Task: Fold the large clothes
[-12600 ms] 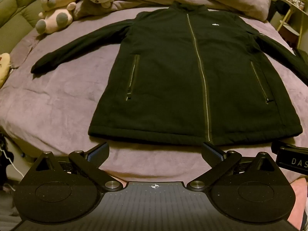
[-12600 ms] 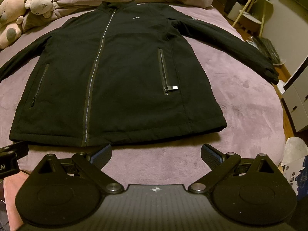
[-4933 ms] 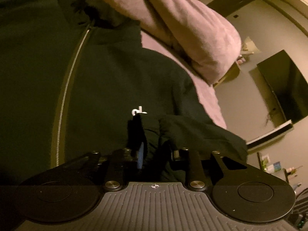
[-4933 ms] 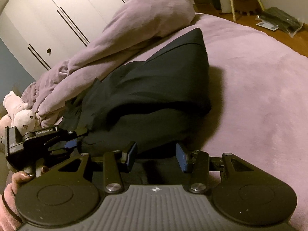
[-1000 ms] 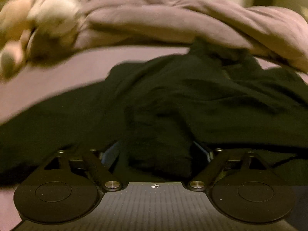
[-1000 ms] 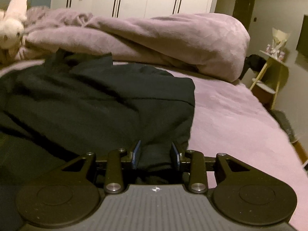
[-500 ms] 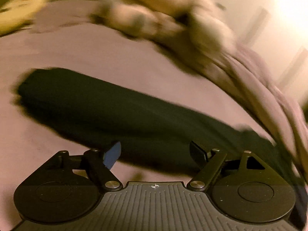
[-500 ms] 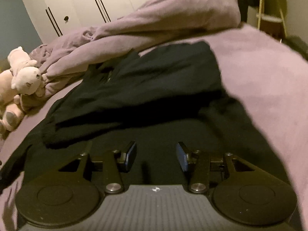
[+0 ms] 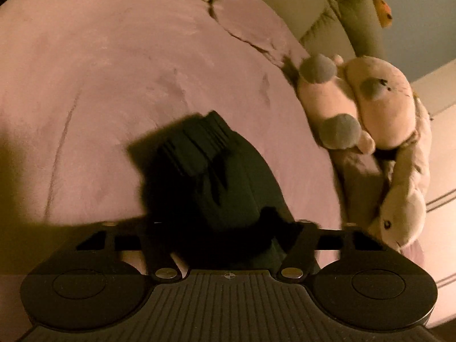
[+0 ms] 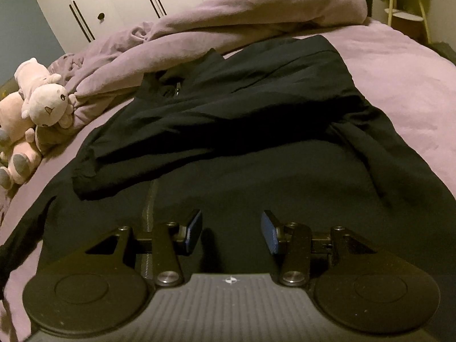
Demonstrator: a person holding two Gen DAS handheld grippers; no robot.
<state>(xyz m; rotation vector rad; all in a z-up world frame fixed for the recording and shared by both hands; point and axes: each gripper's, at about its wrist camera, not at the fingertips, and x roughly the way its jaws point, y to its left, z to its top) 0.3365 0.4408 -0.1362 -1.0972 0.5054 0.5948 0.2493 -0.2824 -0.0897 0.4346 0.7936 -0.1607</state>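
Left fingers (image 9: 159, 245) closing around sleeve (image 9: 228, 176) — right fingers (image 10: 196, 229) apart, empty; no writing legible.

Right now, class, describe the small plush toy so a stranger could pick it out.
Start at the purple bed and go to its left edge beside the black jacket. Two plush toys lie there; the small plush toy sits on top, paler, with a face showing.

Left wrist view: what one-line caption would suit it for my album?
Left gripper closing around the ribbed cuff end of a black jacket sleeve on a mauve bedspread, pink plush toys nearby.
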